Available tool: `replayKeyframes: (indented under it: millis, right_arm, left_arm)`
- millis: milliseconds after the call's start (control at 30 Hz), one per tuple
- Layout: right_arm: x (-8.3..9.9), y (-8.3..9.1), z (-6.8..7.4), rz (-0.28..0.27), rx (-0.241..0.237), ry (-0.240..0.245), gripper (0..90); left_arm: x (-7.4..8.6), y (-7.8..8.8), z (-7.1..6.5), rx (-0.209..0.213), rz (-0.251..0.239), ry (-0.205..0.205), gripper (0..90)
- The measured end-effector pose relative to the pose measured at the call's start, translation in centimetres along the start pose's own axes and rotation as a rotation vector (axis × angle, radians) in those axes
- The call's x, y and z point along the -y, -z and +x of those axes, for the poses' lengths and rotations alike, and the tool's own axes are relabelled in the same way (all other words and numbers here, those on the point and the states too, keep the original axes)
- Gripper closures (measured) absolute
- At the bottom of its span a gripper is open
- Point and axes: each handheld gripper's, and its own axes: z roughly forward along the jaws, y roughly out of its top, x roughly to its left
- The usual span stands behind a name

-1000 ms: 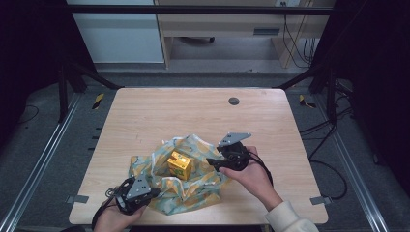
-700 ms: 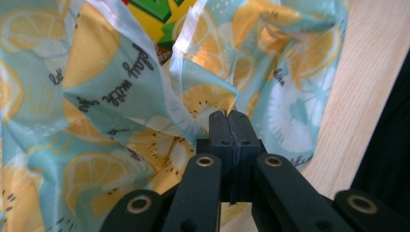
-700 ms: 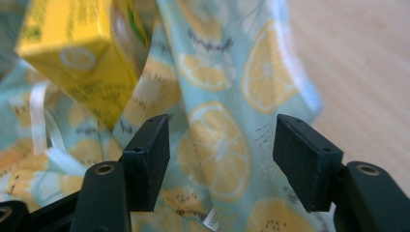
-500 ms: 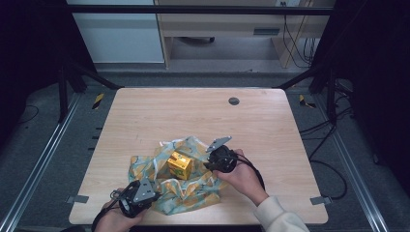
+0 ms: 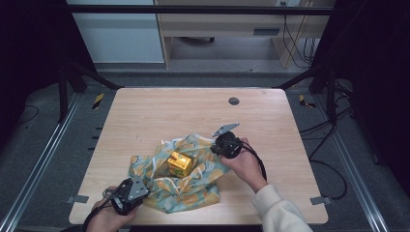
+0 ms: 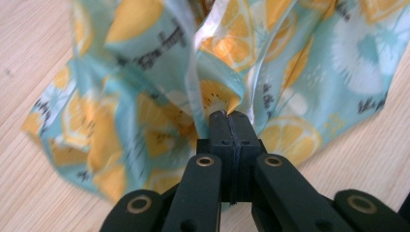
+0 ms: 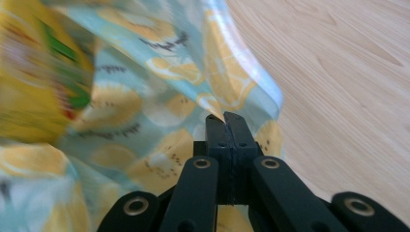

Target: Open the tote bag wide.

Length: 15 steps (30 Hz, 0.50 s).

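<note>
A teal cloth with a lemon print (image 5: 193, 186) lies crumpled on the front half of the wooden table (image 5: 159, 111). A yellow box (image 5: 180, 163) sits on its middle. At the cloth's front left corner my left gripper (image 5: 141, 189) is shut on a fold of the cloth (image 6: 145, 96), the fabric pinched at its tips (image 6: 230, 115). My right gripper (image 5: 214, 149) is at the cloth's right edge. Its jaws have just been closing and now pinch a fold of the cloth (image 7: 159, 53) at their tips (image 7: 225, 117). The box (image 7: 34, 72) is a blur to the left of them.
A small dark round grommet (image 5: 233, 101) is set in the table near its far edge. Bare wood (image 7: 348, 72) lies to the right of the cloth. Dark frame rails run along both sides of the table.
My right gripper has moved left and slightly down onto the cloth's right edge. The left gripper and the box have stayed put.
</note>
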Motion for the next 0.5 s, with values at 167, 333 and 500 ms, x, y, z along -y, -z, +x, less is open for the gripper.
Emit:
replayKeyframes:
  millis: [167,333,500]
  right_arm:
    - [0.8,-1.3,-0.8,0.031,0.011,-0.03,90.0]
    - [1.3,-1.7,-1.3,0.054,0.016,-0.055,90.0]
    - [1.5,-1.8,-1.7,0.07,0.03,-0.058,90.0]
  left_arm:
    - [0.2,0.0,0.1,0.002,0.012,0.005,90.0]
    - [0.2,-0.6,0.1,0.0,0.063,-0.013,90.0]
    - [0.3,-0.6,0.1,-0.005,0.068,-0.014,90.0]
